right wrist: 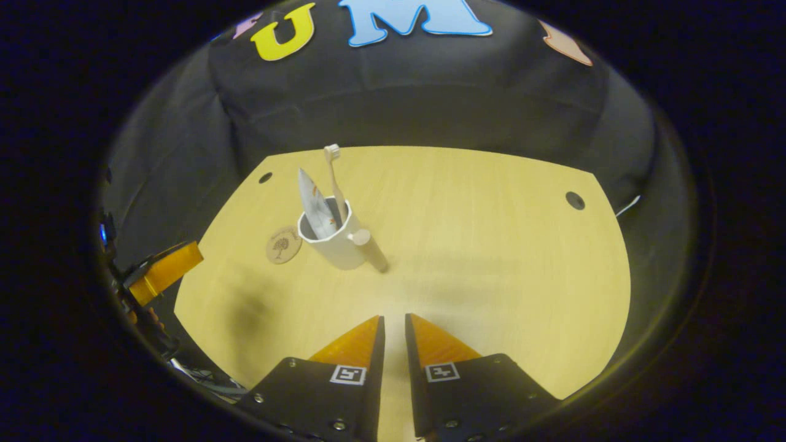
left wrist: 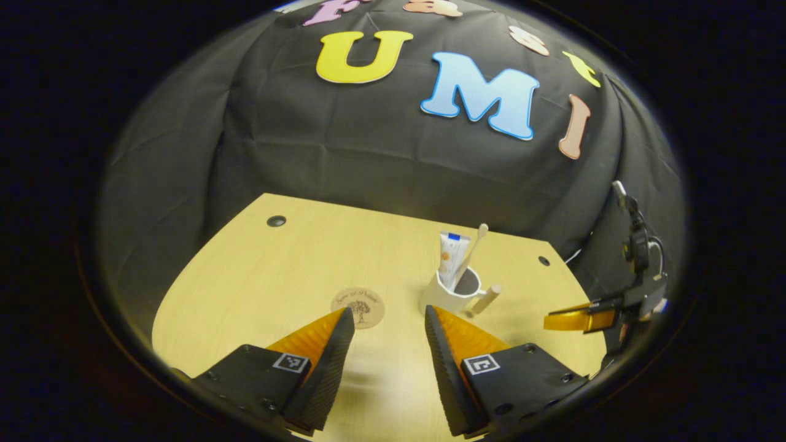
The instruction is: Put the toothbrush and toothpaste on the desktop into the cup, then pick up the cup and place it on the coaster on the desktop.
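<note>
A white cup (left wrist: pixel 443 296) with a wooden peg handle (left wrist: pixel 487 299) stands upright on the desk, just right of the round wooden coaster (left wrist: pixel 358 307). The toothpaste tube (left wrist: pixel 452 252) and the toothbrush (left wrist: pixel 473 247) stand inside it. My left gripper (left wrist: pixel 388 316) is open and holds nothing, its tips close in front of coaster and cup. In the right gripper view the cup (right wrist: pixel 336 247), toothpaste (right wrist: pixel 316 205), toothbrush (right wrist: pixel 333 169) and coaster (right wrist: pixel 284 244) lie ahead to the left. My right gripper (right wrist: pixel 393 319) is shut, with only a thin slit between its fingers and nothing in it, well short of the cup.
The light wooden desk (right wrist: pixel 479 245) has small cable holes (right wrist: pixel 575 200) near its back corners. The right gripper (left wrist: pixel 580 319) hangs over the desk's right edge in the left gripper view. The left gripper's orange finger (right wrist: pixel 169 267) shows at the desk's left edge.
</note>
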